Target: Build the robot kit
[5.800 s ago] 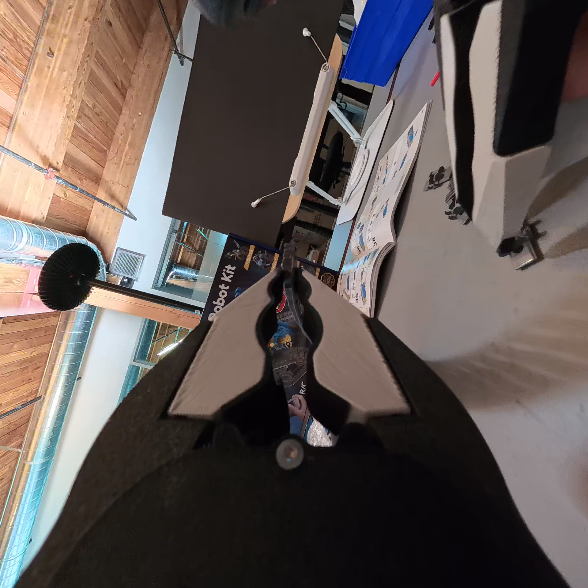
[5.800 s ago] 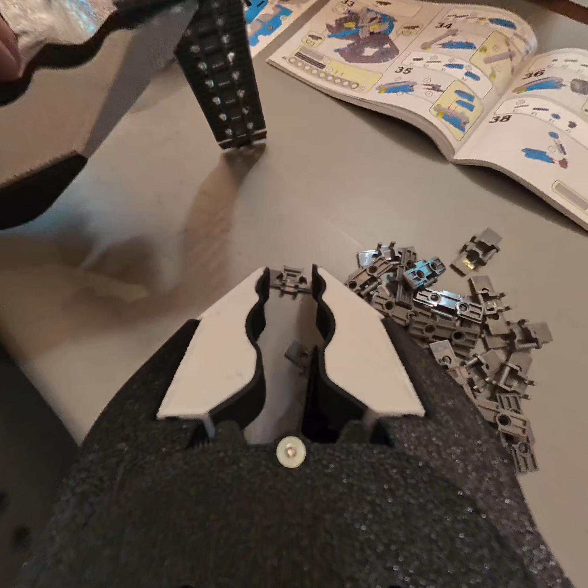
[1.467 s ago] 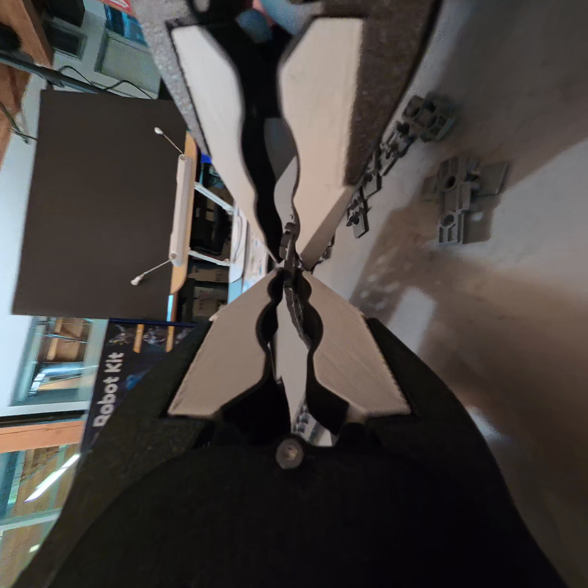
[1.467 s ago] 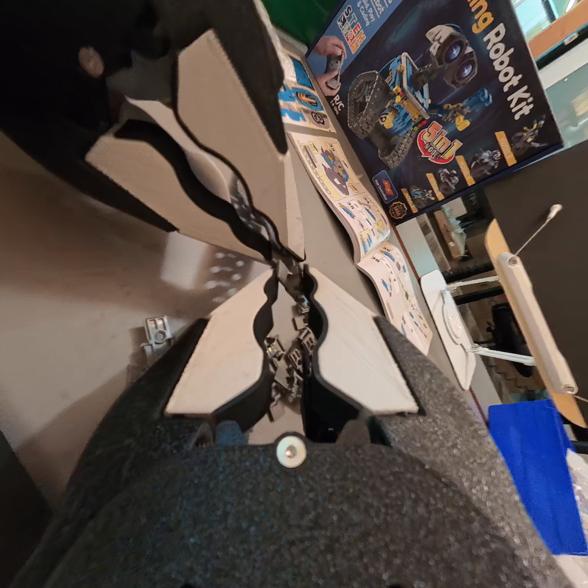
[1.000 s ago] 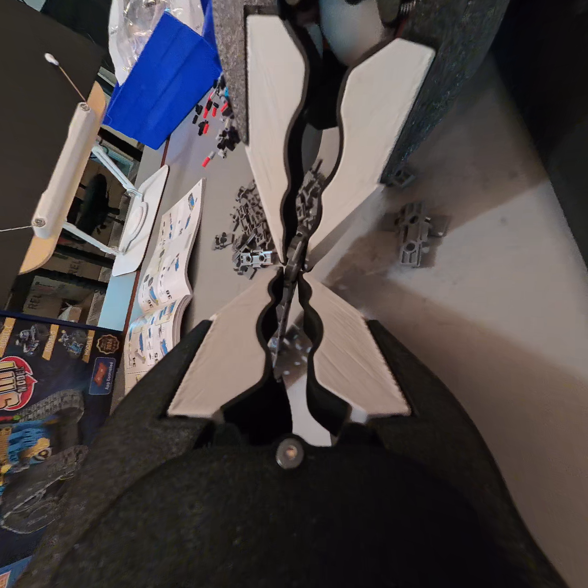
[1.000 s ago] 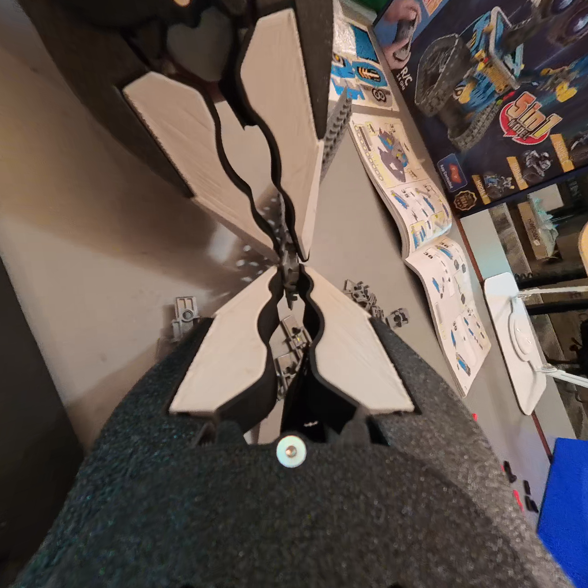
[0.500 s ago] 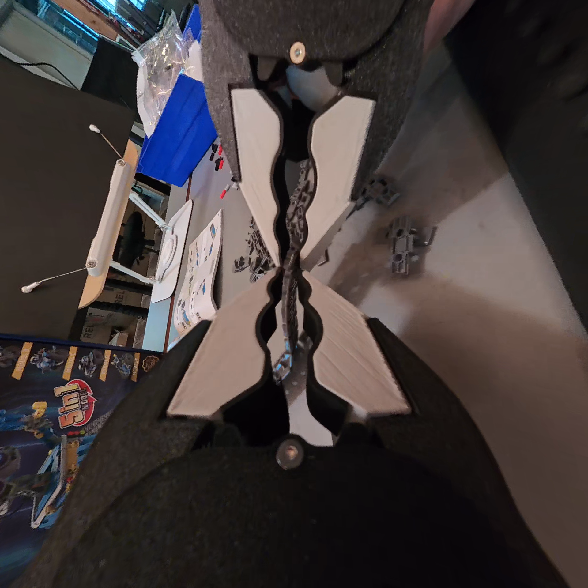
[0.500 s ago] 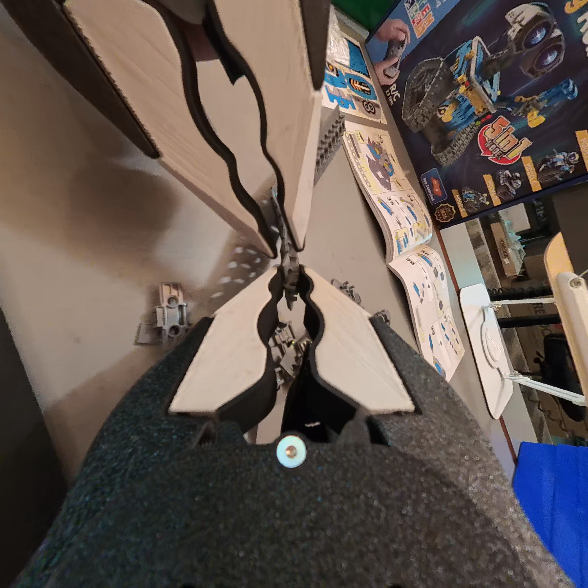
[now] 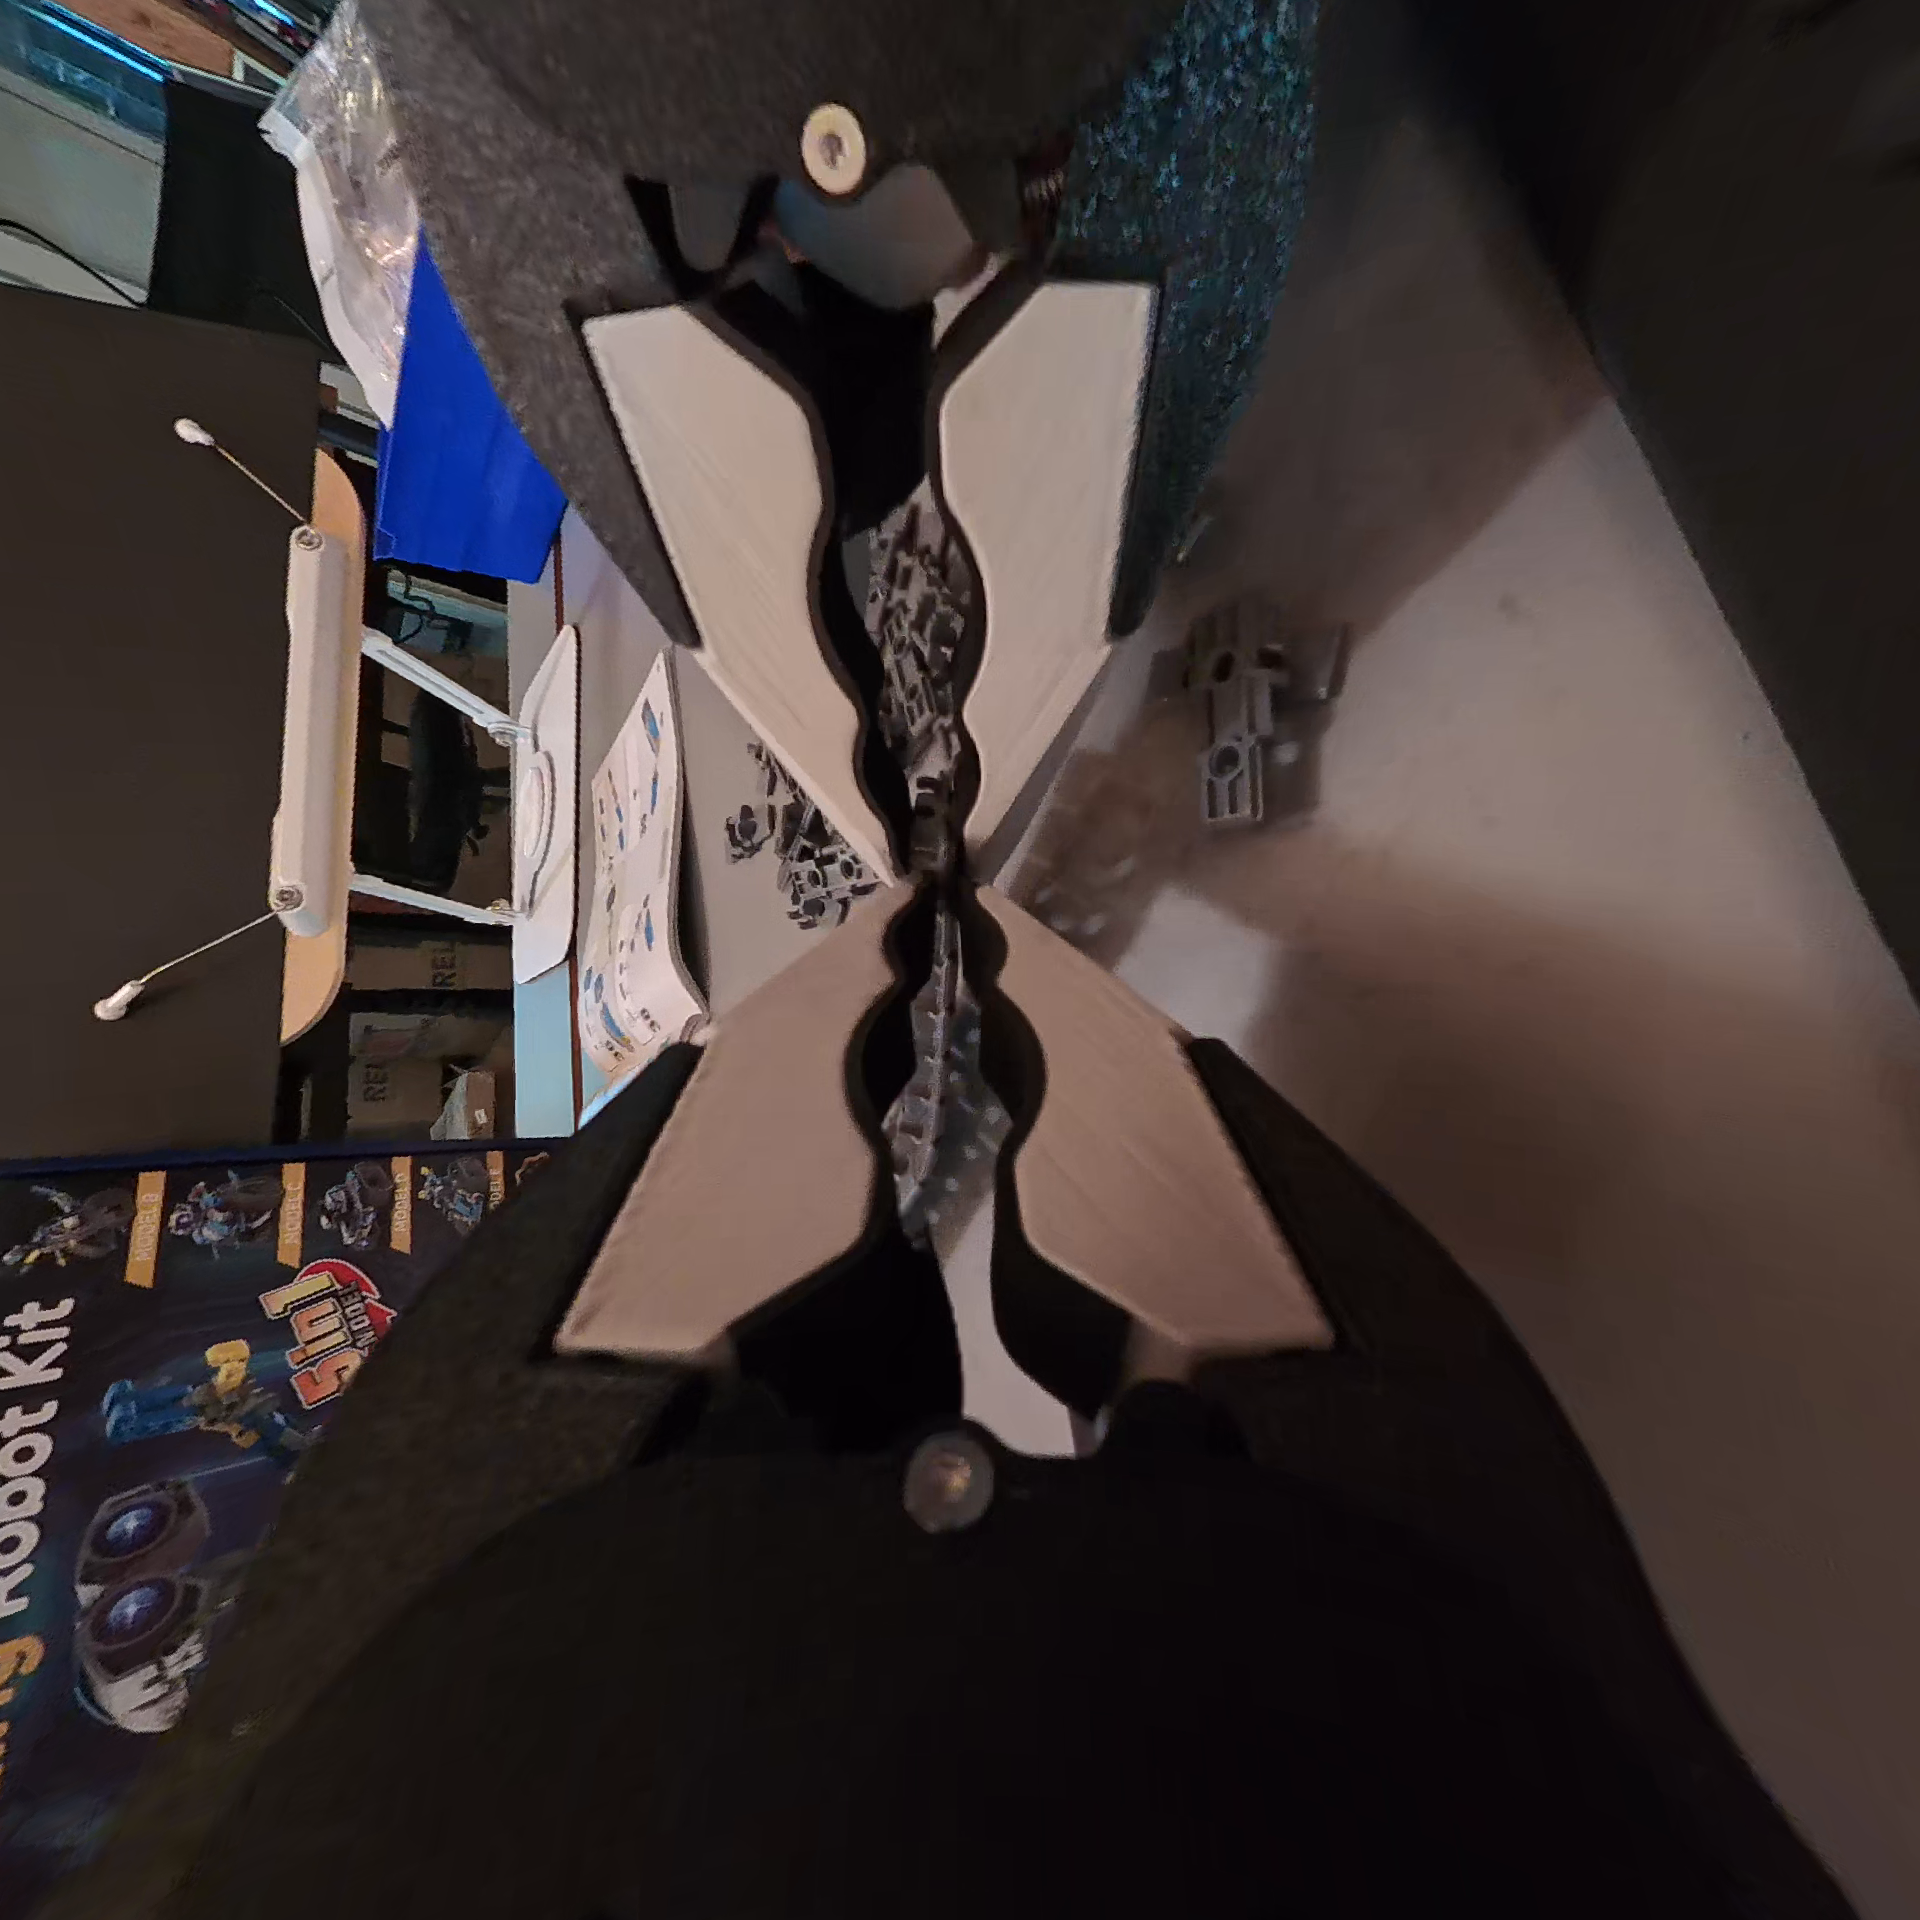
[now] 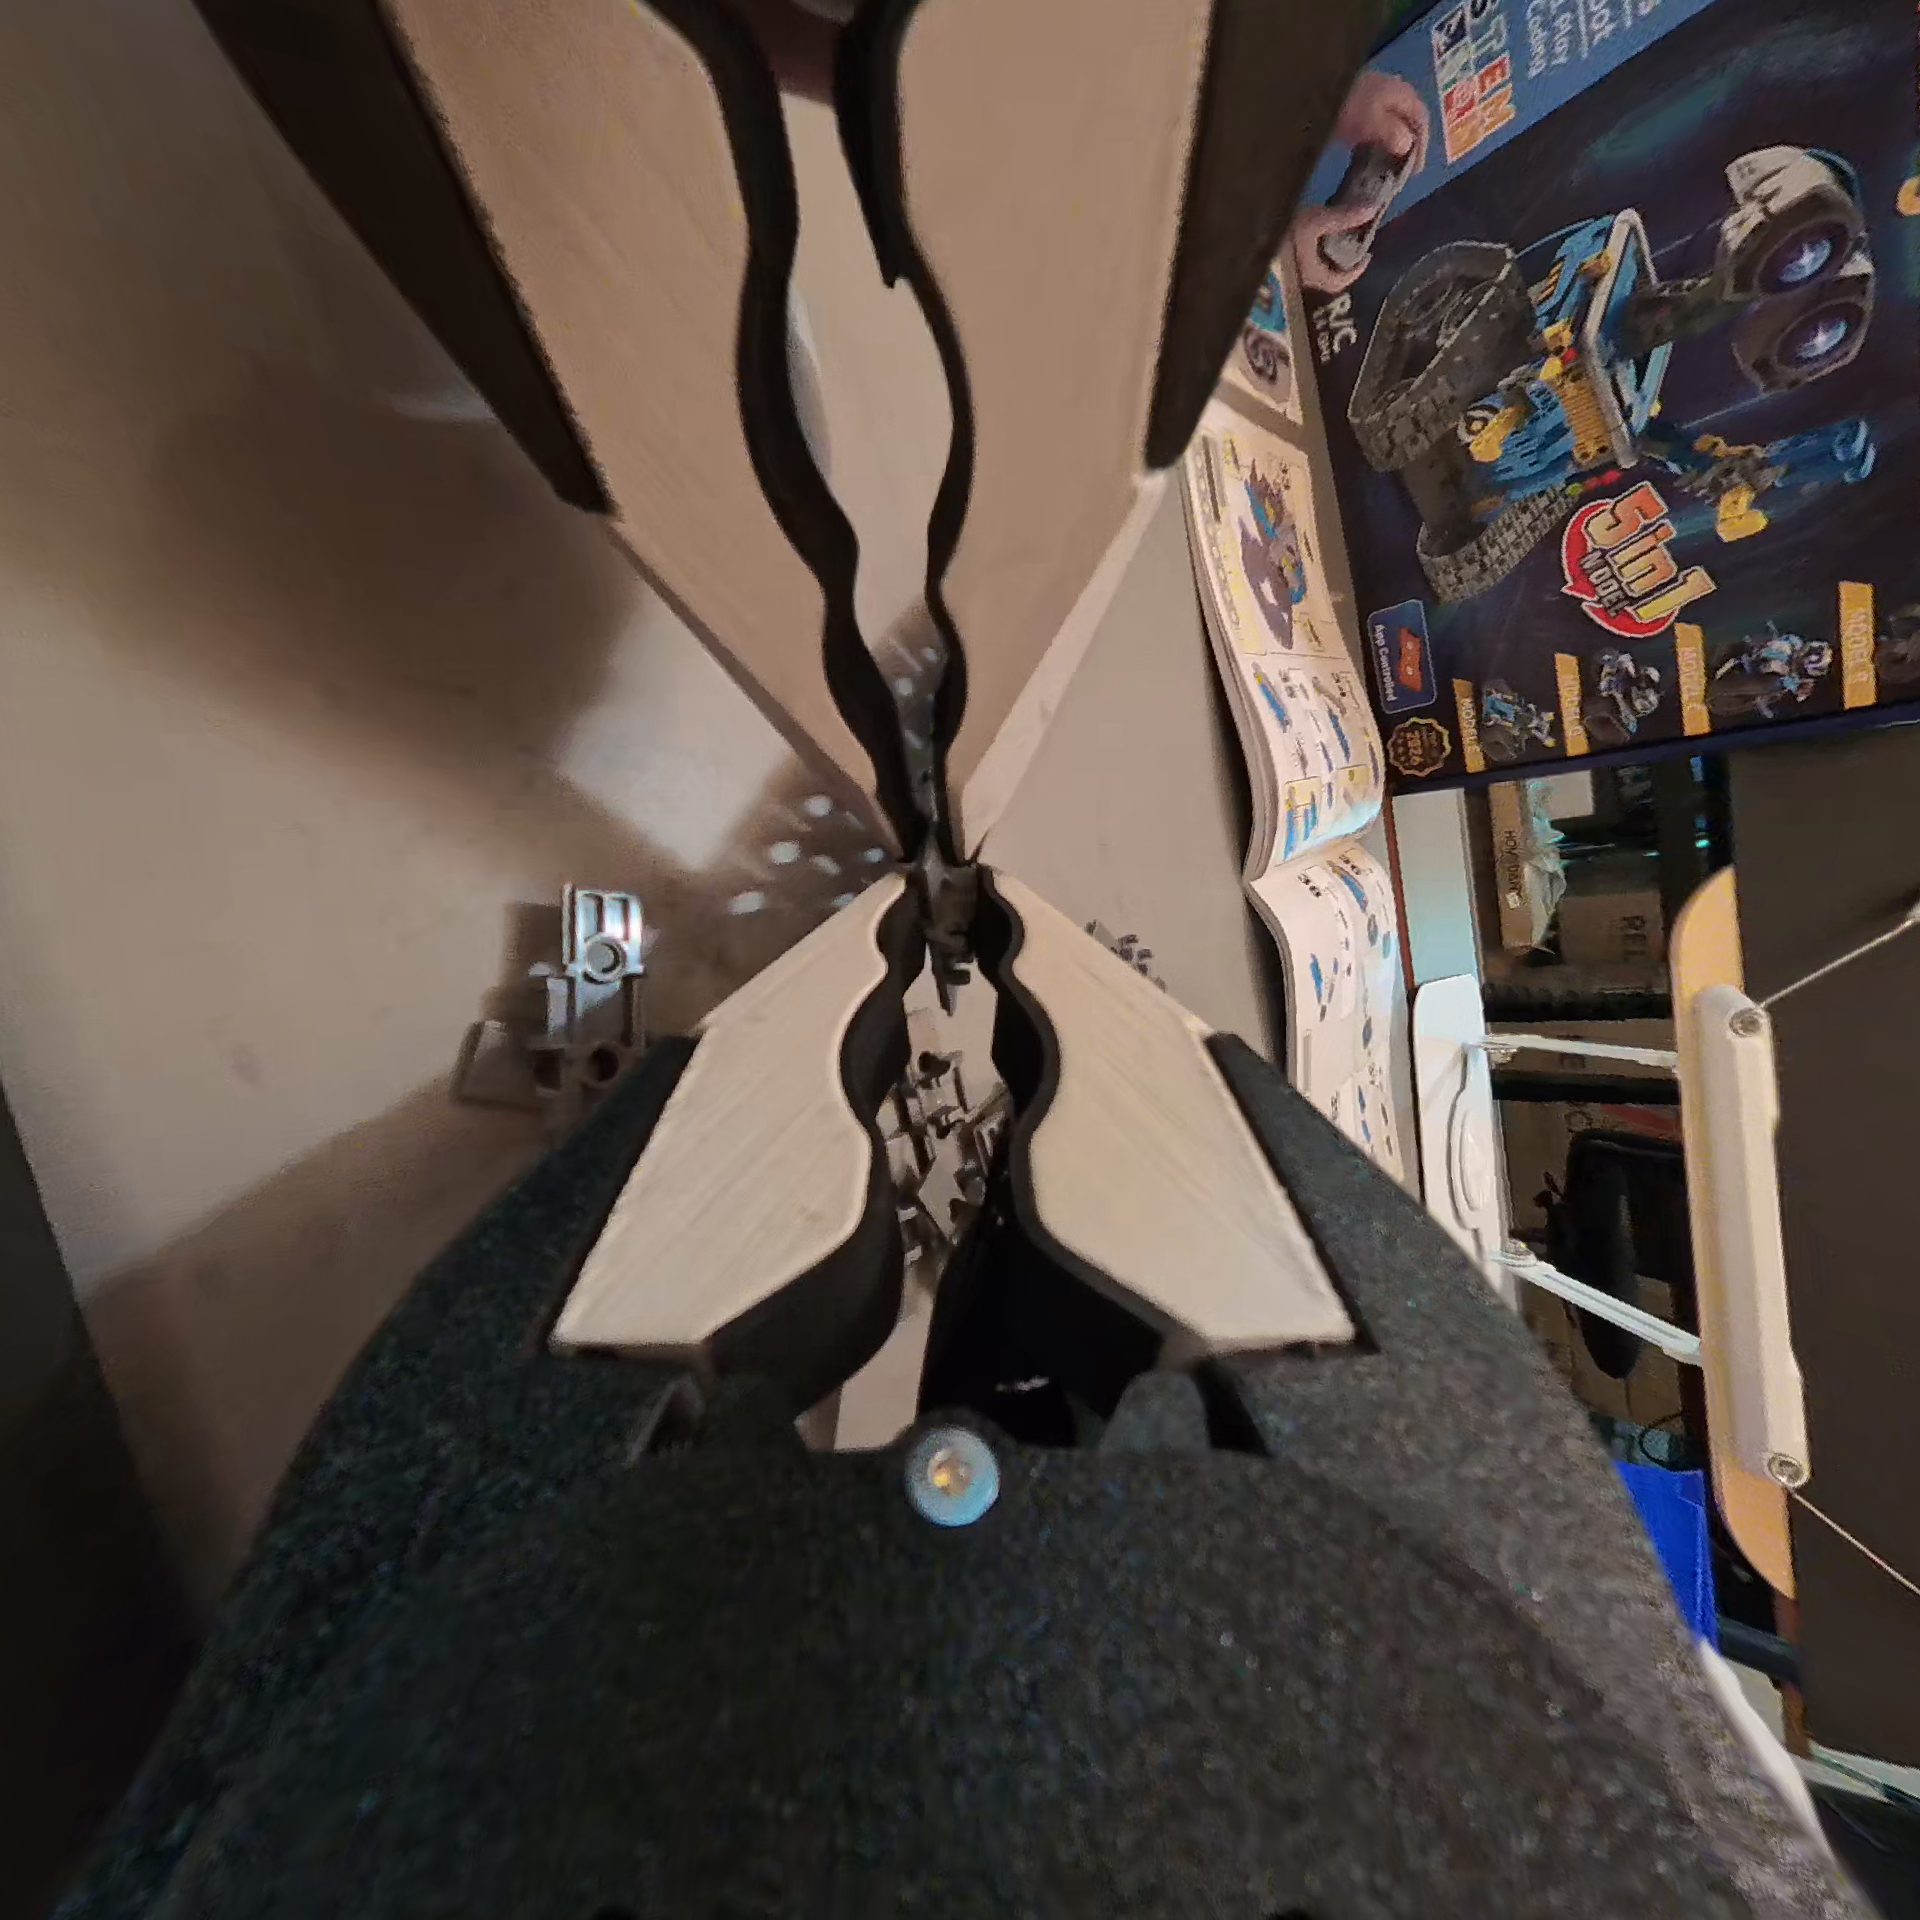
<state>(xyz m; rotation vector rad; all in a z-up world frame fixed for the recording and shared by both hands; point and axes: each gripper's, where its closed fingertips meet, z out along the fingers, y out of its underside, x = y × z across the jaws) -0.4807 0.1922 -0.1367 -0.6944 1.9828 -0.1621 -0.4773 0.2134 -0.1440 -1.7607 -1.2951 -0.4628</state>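
Note:
My left gripper (image 9: 940,896) is shut on a dark strip of joined track links (image 9: 940,1091), which runs back between its fingers. My right gripper (image 10: 943,891) is shut on a single small grey track link (image 10: 945,920). The two grippers meet tip to tip above the grey table, and the link touches the end of the strip (image 10: 916,758). In the left wrist view the right gripper (image 9: 933,826) comes in from the top. In the right wrist view the left gripper (image 10: 925,826) does the same. The joint itself is mostly hidden by the fingertips.
A pile of loose grey links (image 9: 810,852) lies on the table, and one stray link (image 10: 582,987) lies apart from it. An open instruction booklet (image 10: 1299,727), a dark toy kit box (image 10: 1610,416), a white desk lamp (image 9: 312,727) and a blue bin (image 9: 468,416) stand behind. My left and right fingertips are right by each other.
The right gripper lifted a grey link from the pile and brought it to the strip's end. Over the last second both grippers turned and lined up squarely, tip to tip.

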